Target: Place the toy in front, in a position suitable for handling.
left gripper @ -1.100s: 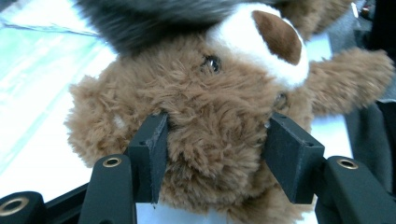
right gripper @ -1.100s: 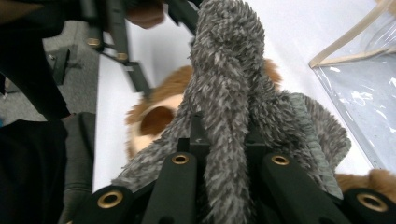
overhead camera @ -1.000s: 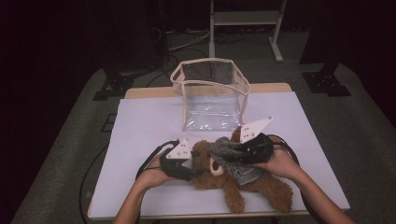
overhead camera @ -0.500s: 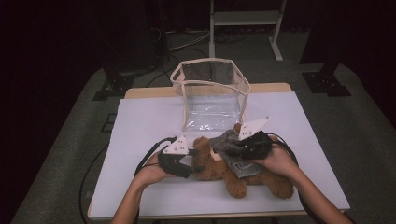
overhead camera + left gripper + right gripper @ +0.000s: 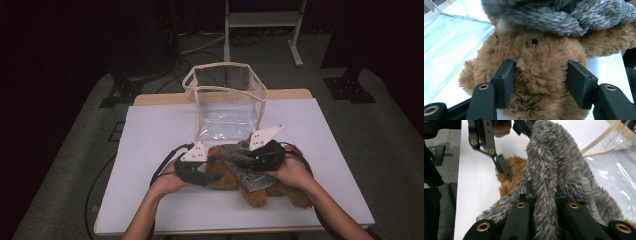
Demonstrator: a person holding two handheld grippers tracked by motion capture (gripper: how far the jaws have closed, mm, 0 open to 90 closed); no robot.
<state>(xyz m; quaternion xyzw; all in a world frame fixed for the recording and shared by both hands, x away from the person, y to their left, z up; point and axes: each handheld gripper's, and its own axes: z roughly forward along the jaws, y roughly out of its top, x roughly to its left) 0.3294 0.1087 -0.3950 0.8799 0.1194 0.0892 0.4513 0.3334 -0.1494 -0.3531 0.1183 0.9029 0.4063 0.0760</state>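
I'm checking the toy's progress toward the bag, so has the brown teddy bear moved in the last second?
Yes. In the high view the brown teddy bear has shifted slightly away from the table's near edge, toward the clear bag.

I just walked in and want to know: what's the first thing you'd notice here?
A fluffy brown teddy bear lies at the table's near edge, its head between the left gripper jaws. The right gripper pinches a fuzzy grey cloth draped over the bear. Just behind them stands a clear plastic bag, open at the top.

no readable text, no labels, no brands, no numbers anywhere
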